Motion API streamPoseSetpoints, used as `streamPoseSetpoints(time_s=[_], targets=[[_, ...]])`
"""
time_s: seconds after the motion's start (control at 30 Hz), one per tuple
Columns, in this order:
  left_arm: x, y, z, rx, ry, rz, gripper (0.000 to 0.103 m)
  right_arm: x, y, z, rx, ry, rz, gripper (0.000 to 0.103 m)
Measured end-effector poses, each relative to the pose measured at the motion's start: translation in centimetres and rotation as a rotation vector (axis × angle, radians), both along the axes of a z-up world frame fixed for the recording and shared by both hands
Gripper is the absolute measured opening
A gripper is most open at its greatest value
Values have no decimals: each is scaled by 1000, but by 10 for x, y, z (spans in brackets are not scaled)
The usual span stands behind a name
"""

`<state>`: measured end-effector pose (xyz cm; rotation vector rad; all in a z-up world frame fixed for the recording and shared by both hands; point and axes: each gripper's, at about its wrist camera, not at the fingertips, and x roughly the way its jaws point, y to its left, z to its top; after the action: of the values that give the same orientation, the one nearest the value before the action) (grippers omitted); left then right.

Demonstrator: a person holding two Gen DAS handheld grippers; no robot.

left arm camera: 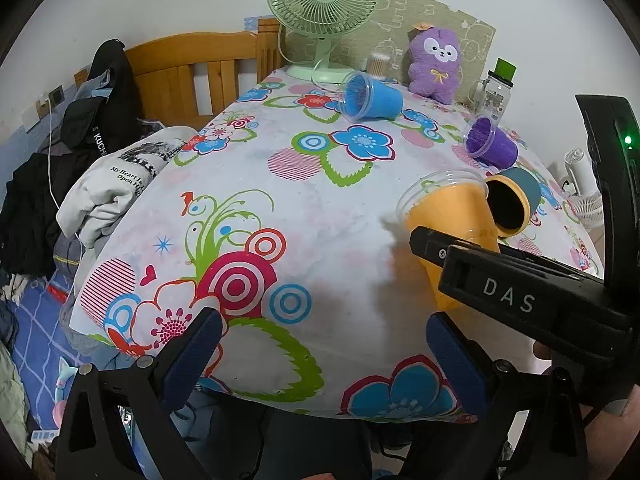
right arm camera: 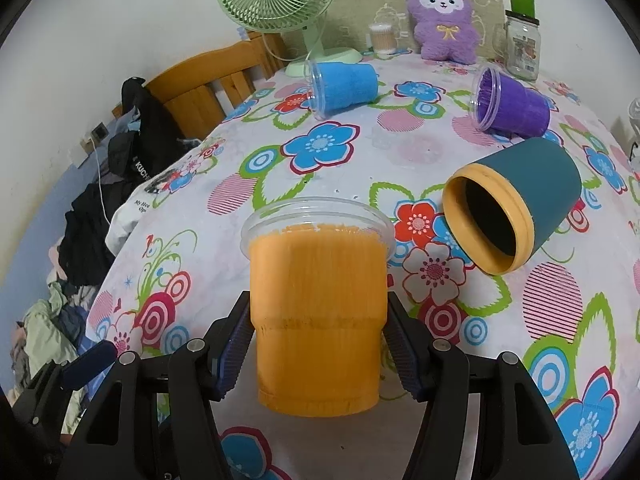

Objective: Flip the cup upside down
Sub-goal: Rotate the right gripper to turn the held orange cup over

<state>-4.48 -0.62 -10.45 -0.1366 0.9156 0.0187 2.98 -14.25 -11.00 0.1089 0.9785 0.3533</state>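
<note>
**Inspector:** State of the right gripper (right arm camera: pixel 318 344)?

**Operator:** I read its fingers (right arm camera: pixel 236 344) pinching the orange cup (right arm camera: pixel 316 320) at the lower body, clear rim pointing to 12 o'clock, over the floral worktop (right arm camera: pixel 352 168).

**Inspector:** Left gripper (left arm camera: pixel 324 356)?

**Operator:** Its fingers are spread, holding nothing, hanging at the worktop's near edge.

**Inspector:** Surroundings?

**Operator:** A teal cup (right arm camera: pixel 516 208) lies on its side at 2 o'clock of the orange cup. A blue cup (right arm camera: pixel 344 84) and a purple cup (right arm camera: pixel 512 102) lie toppled farther back.
</note>
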Motion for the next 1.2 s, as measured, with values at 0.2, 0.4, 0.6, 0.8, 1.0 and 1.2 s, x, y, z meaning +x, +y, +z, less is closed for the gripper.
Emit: streamPoseSetpoints(time_s=[0.2, 0.4, 0.6, 0.8, 1.0, 1.2], targets=[[0, 0, 1, -2, -1, -1, 103, -10, 1, 18, -6, -40, 7, 65], [0, -4, 1, -1, 1, -7, 103, -19, 3, 29, -17, -49, 17, 65], [1, -7, 1, 2, 3, -8, 103, -20, 8, 12, -37, 13, 27, 66], [1, -6, 1, 2, 4, -3, 103, -20, 7, 7, -17, 53, 27, 74], [1, -6, 1, 6, 1, -6, 103, -23, -6, 18, 18, 31, 31, 82], [1, -15, 3, -5, -6, -31, 103, -32, -68, 47, 186, -82, -58, 82]])
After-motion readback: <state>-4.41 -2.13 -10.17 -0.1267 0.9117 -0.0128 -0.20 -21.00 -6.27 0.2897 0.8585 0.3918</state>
